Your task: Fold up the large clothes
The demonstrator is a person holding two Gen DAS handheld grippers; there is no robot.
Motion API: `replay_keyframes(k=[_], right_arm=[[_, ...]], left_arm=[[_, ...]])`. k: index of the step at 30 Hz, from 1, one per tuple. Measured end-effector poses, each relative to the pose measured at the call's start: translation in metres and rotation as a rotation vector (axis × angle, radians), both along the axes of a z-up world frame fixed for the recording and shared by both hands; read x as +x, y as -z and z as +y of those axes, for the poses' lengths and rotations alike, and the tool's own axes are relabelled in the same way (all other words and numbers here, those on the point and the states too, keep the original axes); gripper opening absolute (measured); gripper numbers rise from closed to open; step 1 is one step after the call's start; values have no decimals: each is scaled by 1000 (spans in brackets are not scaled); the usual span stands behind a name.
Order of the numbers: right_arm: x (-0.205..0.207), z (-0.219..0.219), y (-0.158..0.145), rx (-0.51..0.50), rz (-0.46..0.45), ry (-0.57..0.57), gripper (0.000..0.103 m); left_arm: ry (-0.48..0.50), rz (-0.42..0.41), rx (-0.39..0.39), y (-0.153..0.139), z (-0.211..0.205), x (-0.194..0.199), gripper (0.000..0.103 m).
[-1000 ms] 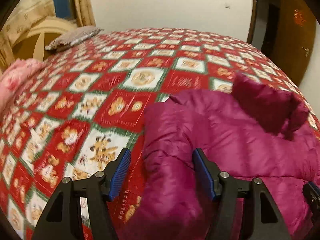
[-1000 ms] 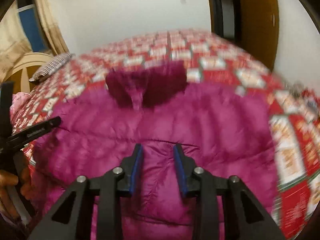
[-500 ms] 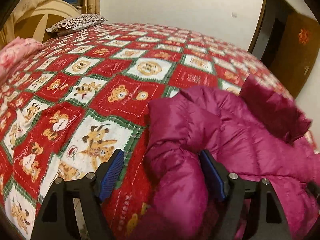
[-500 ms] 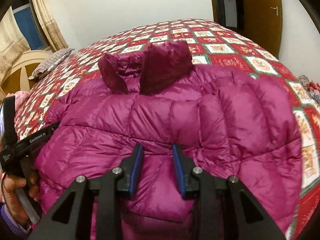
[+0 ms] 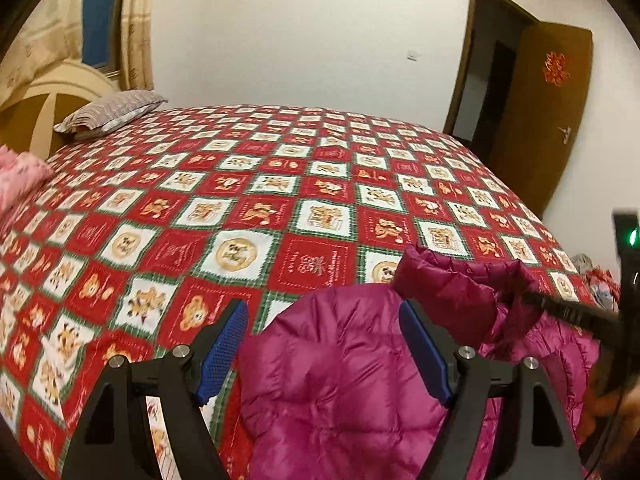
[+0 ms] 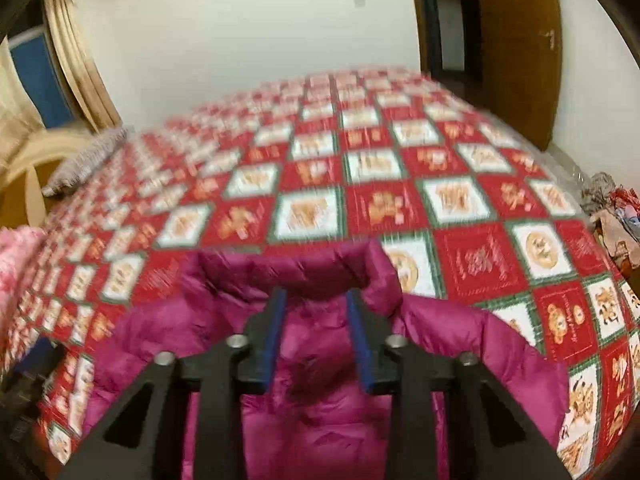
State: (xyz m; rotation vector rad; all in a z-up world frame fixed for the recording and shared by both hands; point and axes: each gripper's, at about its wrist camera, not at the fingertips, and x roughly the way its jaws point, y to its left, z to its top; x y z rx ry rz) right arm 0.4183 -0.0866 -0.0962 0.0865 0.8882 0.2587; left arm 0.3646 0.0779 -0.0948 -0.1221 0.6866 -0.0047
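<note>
A magenta puffer jacket [image 5: 344,380] lies on a bed with a red and white patchwork cover [image 5: 248,208]. Its collar [image 5: 460,280] stands up at the far end. My left gripper [image 5: 324,344] is open, its blue pads either side of the jacket's left shoulder. In the right wrist view the jacket [image 6: 460,340] fills the near foreground, and my right gripper [image 6: 318,336] hangs over its middle just behind the collar [image 6: 296,268], jaws partly apart with no fabric pinched. The right gripper's black body [image 5: 580,316] shows at the right edge of the left wrist view.
A striped pillow [image 5: 112,112] and a cream headboard [image 5: 36,100] are at the far left. Pink bedding [image 5: 20,176] lies at the left edge. A brown door [image 5: 548,120] stands open at the right. Clutter [image 6: 612,216] sits beside the bed's right side.
Both grippers have moved forward along the jacket toward its collar. The views tilted up, showing more of the bed and wall. The left jaws stay wide, the right jaws keep their narrow gap.
</note>
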Motion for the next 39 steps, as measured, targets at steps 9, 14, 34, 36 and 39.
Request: replay_keyframes(k=[9,14,34,36,39], right_arm=[[-40,-62,65,39,27,52,22],[-53,-67,67,70,-45,66,22],[-54,-69,53,107,-51,79,28],[-57,-67,27,102,-116,77,29],[-38,-51,-11,48,-187,99,29]], left_arm=[[70,7,5,-11,-42,35,78],[112,35,114,-12,-96,68,78],[-89,157,36,102,-57,42,61],[-92,154,46,101,-60,42,61],[-91,154,44,101,-60,44,62]])
